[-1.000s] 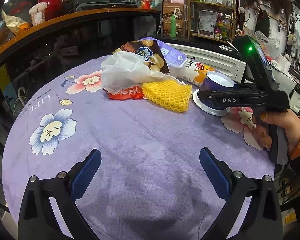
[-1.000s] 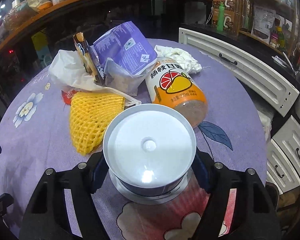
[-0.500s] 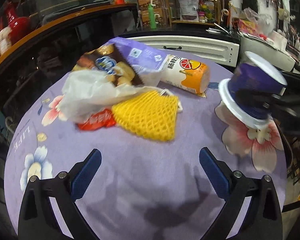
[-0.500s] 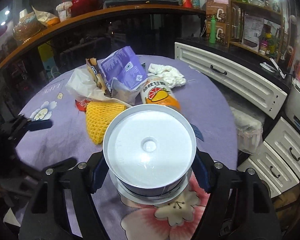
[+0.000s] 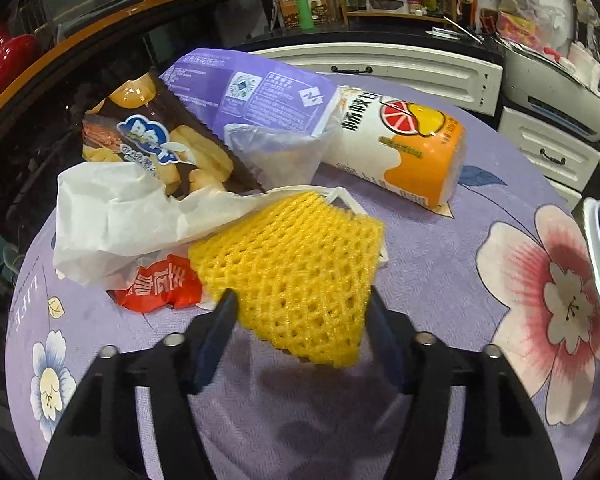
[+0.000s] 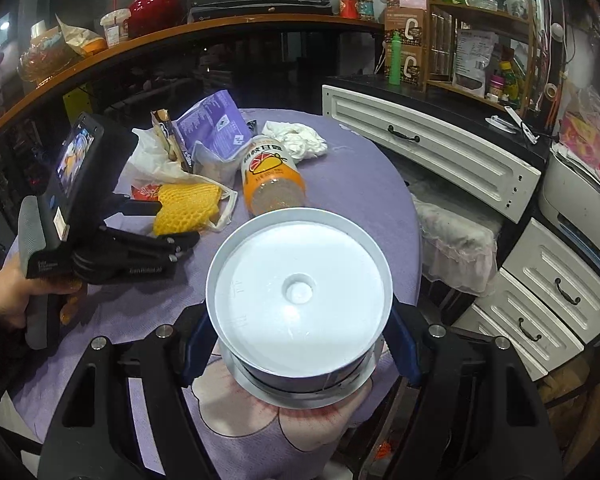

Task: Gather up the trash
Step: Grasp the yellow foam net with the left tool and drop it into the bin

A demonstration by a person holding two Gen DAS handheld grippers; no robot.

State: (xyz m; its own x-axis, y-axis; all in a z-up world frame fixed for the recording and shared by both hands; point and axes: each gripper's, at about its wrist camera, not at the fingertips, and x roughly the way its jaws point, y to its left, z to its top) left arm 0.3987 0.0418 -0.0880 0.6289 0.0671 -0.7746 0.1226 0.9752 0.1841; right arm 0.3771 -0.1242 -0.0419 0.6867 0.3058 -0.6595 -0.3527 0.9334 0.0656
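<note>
**Inspector A:** The left gripper [image 5: 300, 312] was found lowered over the near edge of the litter pile on the round table [image 5: 440, 264]. Its jaws had just been closing, with the near corner of the yellow foam net [image 5: 296, 264] between them. The pads were seen against both sides of the net; whether it was yet firmly pinched could not be settled, as the net's bulk hid the right pad.

**Inspector B:** And the reason for that choice of item?

**Inspector A:** The net was judged the nearest piece and the softest, so a side pinch was suited to it. Behind it, overlapping, were noted a white paper bag [image 5: 116, 216], a red wrapper [image 5: 160, 284] just to the left, a brown snack packet [image 5: 156, 144] and a purple pack [image 5: 256, 88] at the far side.

**Inspector B:** The right hand?

**Inspector A:** The right gripper [image 6: 300, 344] was recorded clamped on a purple cup [image 6: 300, 304], held bottom-up with its rim just above the cloth at the table's near right. It was presumably held off to the side so that the left gripper's approach was left free.

**Inspector B:** Anything else outstanding?

**Inspector A:** An orange drink bottle [image 6: 272, 180] lay on its side to the right of the pile, and a crumpled tissue [image 6: 296, 140] lay beyond it. Both were judged still to be collected.
</note>
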